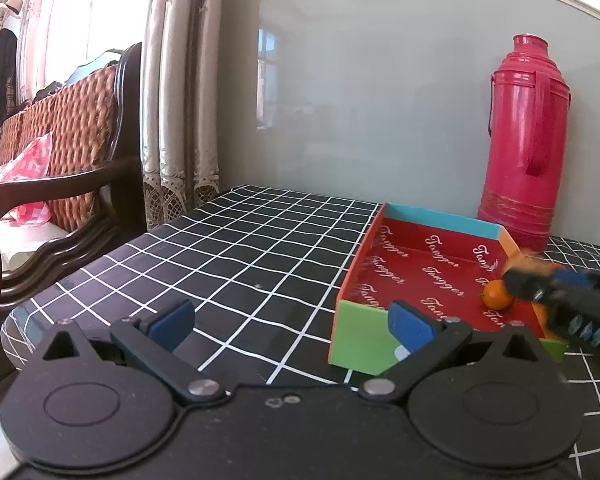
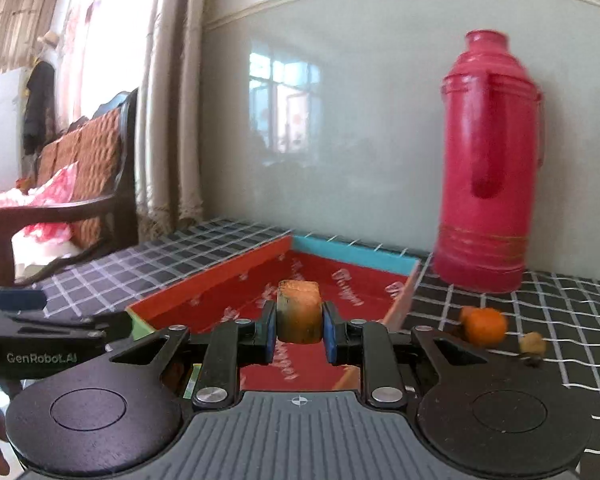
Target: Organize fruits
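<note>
Right gripper [image 2: 299, 330] clamped on squashed orange fruit piece [image 2: 299, 311], blue pads pressing both flanks, fruit upright between them. Held above near half of shallow red-lined cardboard tray [image 2: 216, 280]; tray floor directly below and ahead of the fingers, so release likely needs a short drop, no sideways shift. Tray long axis running away toward the wall, roughly in line with the right fingers. In left view, right gripper [image 1: 540, 292] blurred at tray's right edge, small round orange citrus [image 1: 497, 294] just beside its tip; whether that fruit rests on the tray floor is a guess, probably yes.

Left gripper [image 1: 292, 326] wide open, holding nothing, low over black white-grid tablecloth [image 1: 236, 264], right pad overlapping tray's green near corner in view; contact cannot be told. Left clearly idle; right nearer everything.

Outside tray, right of it on the cloth: loose round orange tangerine [image 2: 486, 326] and small tan fruit scrap [image 2: 533, 344], close together, both right of the right gripper. Likely next picks, right hand closer.

Farthest: tall pink thermos flask [image 2: 488, 168] standing past tray's far right corner against the wall.
</note>
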Demonstrator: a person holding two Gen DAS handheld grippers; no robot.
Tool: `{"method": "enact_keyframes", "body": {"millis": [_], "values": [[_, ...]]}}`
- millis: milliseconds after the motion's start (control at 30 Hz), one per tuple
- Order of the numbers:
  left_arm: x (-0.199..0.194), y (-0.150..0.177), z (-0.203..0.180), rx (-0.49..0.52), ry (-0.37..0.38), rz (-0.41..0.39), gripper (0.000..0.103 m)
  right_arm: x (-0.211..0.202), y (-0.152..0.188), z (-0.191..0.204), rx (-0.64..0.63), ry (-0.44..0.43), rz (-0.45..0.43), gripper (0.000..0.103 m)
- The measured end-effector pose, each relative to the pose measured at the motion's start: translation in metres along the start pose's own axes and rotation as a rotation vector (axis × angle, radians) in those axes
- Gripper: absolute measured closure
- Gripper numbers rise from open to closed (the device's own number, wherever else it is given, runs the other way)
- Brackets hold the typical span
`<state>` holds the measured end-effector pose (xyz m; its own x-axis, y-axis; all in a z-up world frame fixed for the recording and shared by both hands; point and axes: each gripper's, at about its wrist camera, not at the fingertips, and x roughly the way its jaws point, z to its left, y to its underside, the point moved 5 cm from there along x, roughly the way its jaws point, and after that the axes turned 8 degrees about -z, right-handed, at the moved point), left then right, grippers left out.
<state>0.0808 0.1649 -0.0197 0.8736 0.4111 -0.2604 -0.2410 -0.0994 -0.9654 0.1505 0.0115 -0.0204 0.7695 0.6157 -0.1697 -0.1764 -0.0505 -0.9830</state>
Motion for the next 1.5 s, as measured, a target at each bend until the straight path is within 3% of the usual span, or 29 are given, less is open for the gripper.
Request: {"method": "enact_keyframes", "body": {"millis": [67, 100, 200, 433, 1000, 1500], "values": [[-0.001, 0.000, -0.001, 0.002, 0.004, -0.001, 0.006, 0.002, 0.005, 0.003, -0.033, 0.018, 0.025, 0.043], [-0.001, 0.000, -0.002, 0.002, 0.001, -0.002, 0.006, 0.000, 0.005, 0.003, -0.034, 0.024, 0.017, 0.020], [-0.002, -0.001, -0.003, -0.008, 0.010, -0.003, 0.006, -0.012, -0.002, -0.002, -0.022, 0.055, -0.048, 0.006], [-0.006, -0.003, -0.012, -0.003, 0.032, -0.011, 0.006, -0.037, -0.007, -0.035, 0.037, 0.126, -0.113, 0.000], [-0.017, -0.006, -0.063, 0.034, 0.123, -0.031, 0.006, -0.085, -0.004, -0.127, 0.219, 0.293, -0.093, 0.000], [-0.028, 0.001, -0.109, 0.054, 0.215, -0.039, 0.006, -0.124, 0.000, -0.161, 0.199, 0.365, -0.090, 0.000]]}}
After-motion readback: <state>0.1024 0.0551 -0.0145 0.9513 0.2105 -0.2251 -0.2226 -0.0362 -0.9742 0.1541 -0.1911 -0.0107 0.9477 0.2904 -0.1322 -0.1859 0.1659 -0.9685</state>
